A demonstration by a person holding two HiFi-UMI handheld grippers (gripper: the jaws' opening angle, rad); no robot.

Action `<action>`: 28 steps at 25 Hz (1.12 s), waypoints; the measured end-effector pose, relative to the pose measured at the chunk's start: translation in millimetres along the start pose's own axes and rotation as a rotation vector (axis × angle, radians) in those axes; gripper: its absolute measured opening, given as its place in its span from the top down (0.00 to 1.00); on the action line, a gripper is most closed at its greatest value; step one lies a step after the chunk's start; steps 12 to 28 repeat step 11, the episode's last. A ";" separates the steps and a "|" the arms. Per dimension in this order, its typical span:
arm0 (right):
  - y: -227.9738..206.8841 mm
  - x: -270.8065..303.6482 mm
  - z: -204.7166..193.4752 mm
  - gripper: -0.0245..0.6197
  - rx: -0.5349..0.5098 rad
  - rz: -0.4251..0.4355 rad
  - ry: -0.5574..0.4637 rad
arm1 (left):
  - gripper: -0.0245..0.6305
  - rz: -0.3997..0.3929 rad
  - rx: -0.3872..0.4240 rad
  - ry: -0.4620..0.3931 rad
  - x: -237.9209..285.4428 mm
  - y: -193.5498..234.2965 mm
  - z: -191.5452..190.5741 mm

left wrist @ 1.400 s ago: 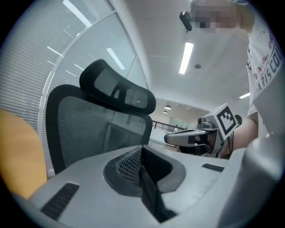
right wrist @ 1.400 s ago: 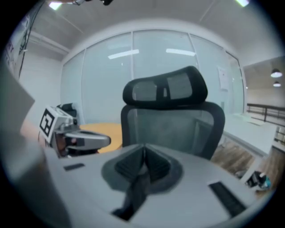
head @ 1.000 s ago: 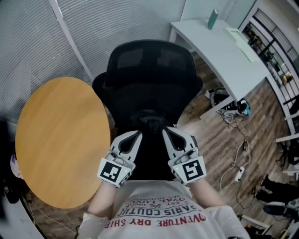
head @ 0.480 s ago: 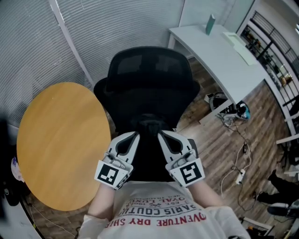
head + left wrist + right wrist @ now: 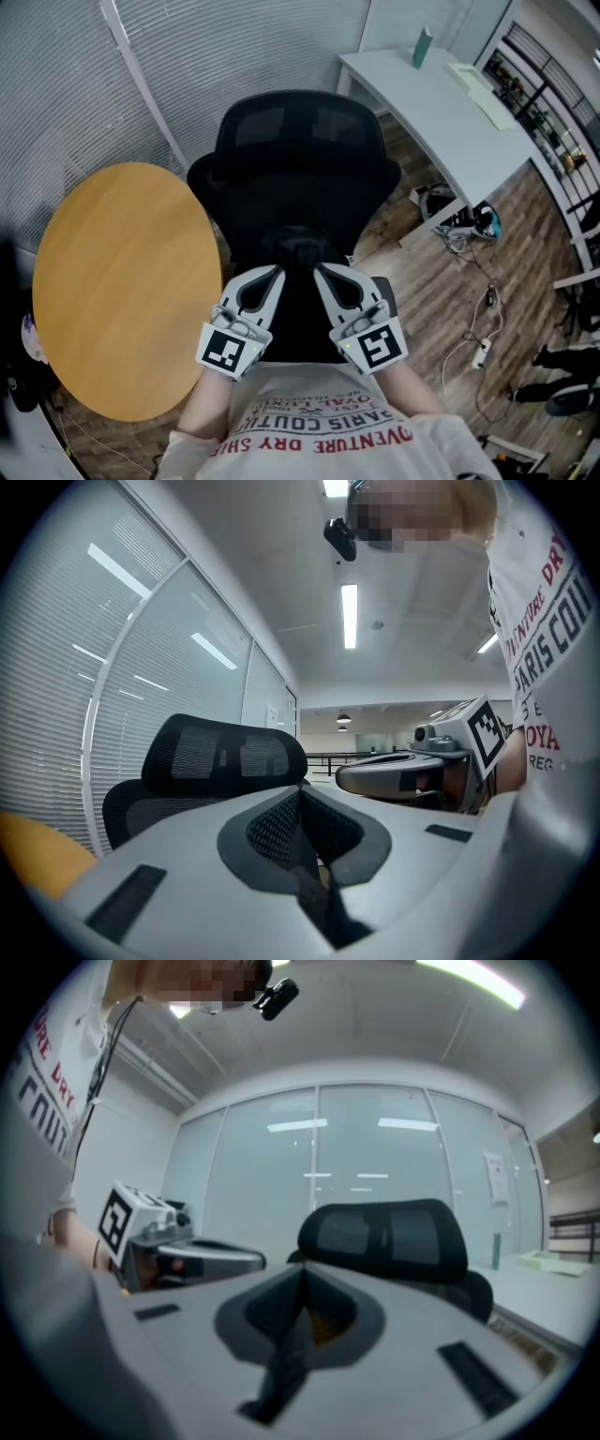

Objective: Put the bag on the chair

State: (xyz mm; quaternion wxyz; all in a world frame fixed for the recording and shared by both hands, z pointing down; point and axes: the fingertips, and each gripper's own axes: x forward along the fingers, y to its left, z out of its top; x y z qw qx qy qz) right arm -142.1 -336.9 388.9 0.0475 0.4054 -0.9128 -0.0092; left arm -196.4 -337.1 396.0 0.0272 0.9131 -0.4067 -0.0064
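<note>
A black mesh office chair (image 5: 298,155) stands right before me, its back and headrest also showing in the left gripper view (image 5: 220,757) and the right gripper view (image 5: 384,1227). A black bulk (image 5: 298,298) lies between my two grippers over the seat; I cannot tell whether it is the bag or part of the chair. My left gripper (image 5: 273,273) (image 5: 302,797) is shut with nothing between its jaws. My right gripper (image 5: 322,272) (image 5: 302,1283) is shut and empty too. They are held side by side, tips toward the chair back.
A round wooden table (image 5: 122,281) stands close at the left. A white desk (image 5: 450,108) with a teal bottle (image 5: 424,45) is at the back right. Cables and a power strip (image 5: 478,349) lie on the wooden floor at the right. Blinds on a glass wall run behind the chair.
The two grippers have drawn slightly closer together over the chair. Both stay shut.
</note>
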 end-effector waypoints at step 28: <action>6.9 -5.2 -6.5 0.92 0.075 0.023 0.010 | 0.92 0.008 -0.032 0.044 -3.4 -2.9 -12.5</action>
